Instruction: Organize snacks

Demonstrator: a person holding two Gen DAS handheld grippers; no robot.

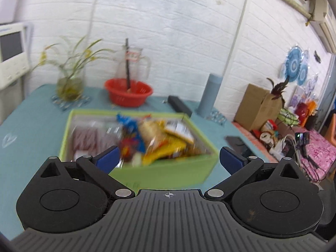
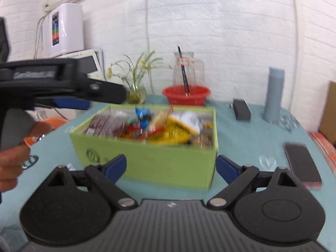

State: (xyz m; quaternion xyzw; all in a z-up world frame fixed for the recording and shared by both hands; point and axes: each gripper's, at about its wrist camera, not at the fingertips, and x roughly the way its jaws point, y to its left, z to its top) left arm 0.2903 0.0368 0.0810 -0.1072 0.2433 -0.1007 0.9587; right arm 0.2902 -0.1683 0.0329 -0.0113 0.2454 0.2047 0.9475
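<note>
The left gripper (image 1: pixel 169 157) is spread wide and empty, its blue fingertips (image 1: pixel 108 157) framing the near wall of the green box (image 1: pixel 168 173). The right gripper (image 2: pixel 171 168) is equally wide and empty before the same box. Motion blur smears the snack packets (image 1: pixel 159 140) heaped inside, so only yellow, blue and red wrappers can be told. The box sits on the teal table (image 1: pixel 25 121). Only the right wrist view shows the left gripper from the side, with the hand (image 2: pixel 12 159) cut off at the frame edge. A red basket (image 2: pixel 186 95) stands behind the box.
</note>
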